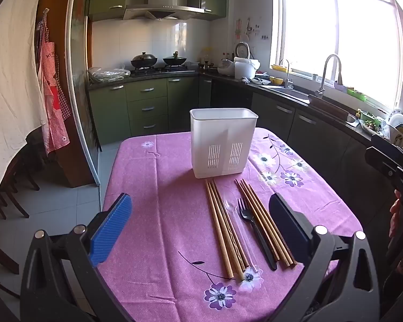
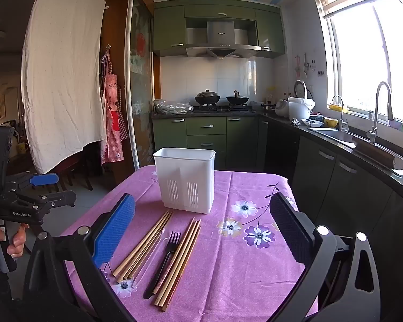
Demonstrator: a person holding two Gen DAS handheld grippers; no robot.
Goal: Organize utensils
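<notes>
A white plastic utensil holder [image 1: 223, 145] [image 2: 186, 179] stands upright at the far middle of the table. In front of it lie two bundles of wooden chopsticks [image 1: 224, 228] [image 2: 142, 247], the second bundle [image 1: 266, 222] [image 2: 180, 260] to the right, with a black fork [image 1: 251, 228] [image 2: 165, 257] and a clear plastic spoon [image 1: 235, 214] between them. My left gripper [image 1: 201, 228] is open and empty, above the near table edge. My right gripper [image 2: 201, 230] is open and empty, above the utensils. The left gripper also shows at the left edge of the right wrist view [image 2: 44, 187].
The table has a pink flowered cloth [image 1: 158, 193] [image 2: 244, 255]. Green kitchen cabinets [image 1: 147, 104], a stove with two woks [image 2: 220, 99] and a sink counter [image 2: 344, 136] lie beyond. A white sheet [image 2: 64, 80] and a red apron [image 1: 53, 99] hang at left.
</notes>
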